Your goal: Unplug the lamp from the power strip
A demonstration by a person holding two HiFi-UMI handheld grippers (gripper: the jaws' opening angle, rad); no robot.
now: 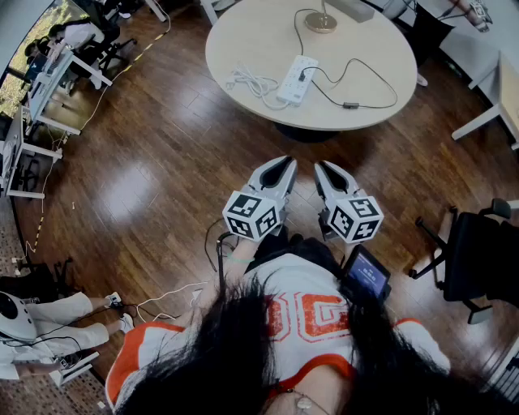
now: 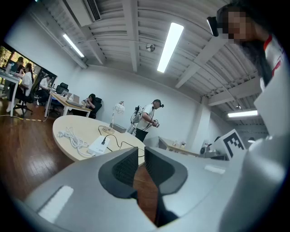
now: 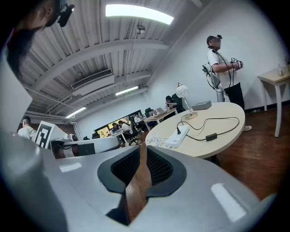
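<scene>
Two claws, both held low and well short of the work. Left claw (image 1: 280, 166) open only a thin slit, floor showing through the gap, nothing gripped.

Ahead on the round tabletop (image 1: 243, 36), from the left: coiled white cord (image 1: 253, 81), white power strip (image 1: 296, 81), black plug (image 1: 303, 75) seated in it, black lamp cord (image 1: 350, 105) looping off to the right, lamp base (image 1: 321, 22) at the far edge.

Right claw (image 1: 328, 168) likewise a slit apart and empty.

Probably the approach. Better to step in close, pin the strip with one claw, open the other wide enough for the plug body, grip that rather than the cord, and pull straight out. Otherwise a risk of dragging the light strip along.

Dark glossy wooden floor (image 1: 162, 146) all round; desks (image 1: 49, 89) at far left, black office chair (image 1: 474, 251) at right.
</scene>
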